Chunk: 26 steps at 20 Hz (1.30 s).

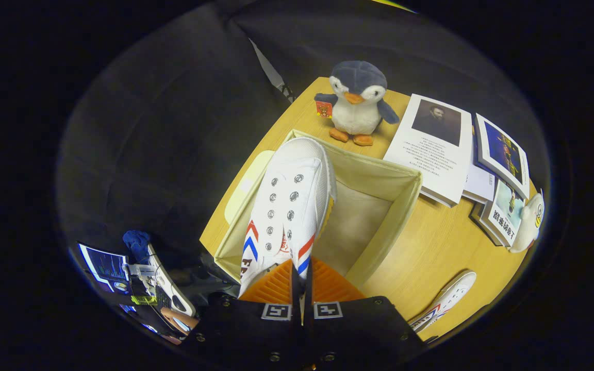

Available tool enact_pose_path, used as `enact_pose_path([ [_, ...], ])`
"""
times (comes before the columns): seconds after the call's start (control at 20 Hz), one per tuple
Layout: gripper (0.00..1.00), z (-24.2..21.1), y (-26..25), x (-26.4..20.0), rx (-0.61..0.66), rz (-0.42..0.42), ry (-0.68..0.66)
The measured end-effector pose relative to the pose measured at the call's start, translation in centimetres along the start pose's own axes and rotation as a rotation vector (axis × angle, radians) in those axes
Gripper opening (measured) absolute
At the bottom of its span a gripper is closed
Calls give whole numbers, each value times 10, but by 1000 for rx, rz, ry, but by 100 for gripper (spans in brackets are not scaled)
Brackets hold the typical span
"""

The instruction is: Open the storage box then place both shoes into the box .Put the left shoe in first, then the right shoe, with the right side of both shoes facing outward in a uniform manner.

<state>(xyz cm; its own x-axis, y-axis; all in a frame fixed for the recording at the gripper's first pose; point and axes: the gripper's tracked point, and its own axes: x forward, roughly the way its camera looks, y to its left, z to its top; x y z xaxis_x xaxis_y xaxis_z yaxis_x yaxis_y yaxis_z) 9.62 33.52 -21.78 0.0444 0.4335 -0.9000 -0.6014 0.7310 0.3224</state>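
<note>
The jaws pinch the collar of a white canvas shoe that hangs over the open storage box on the desk, light and floppy, best held by its firmer heel rim.

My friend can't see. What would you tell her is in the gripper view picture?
The gripper is shut on a white shoe, holding it over an open fabric box on a wooden table. A second shoe lies on the table beside the box. Beyond the box sit a toy penguin and some books.
</note>
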Motion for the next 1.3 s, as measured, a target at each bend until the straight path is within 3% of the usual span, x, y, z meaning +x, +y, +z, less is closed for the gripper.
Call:
enact_pose_path([
  [0.05,5,-1,6,3,0,21,-3],
  [0.1,22,7,9,-3,3,40,-28],
  [0.25,98,13,-2,-14,-18,-5,-82],
  [0.8,98,12,-55,-84,103,-1,-204],
  [1.3,98,-34,-135,-122,246,-49,-269],
])
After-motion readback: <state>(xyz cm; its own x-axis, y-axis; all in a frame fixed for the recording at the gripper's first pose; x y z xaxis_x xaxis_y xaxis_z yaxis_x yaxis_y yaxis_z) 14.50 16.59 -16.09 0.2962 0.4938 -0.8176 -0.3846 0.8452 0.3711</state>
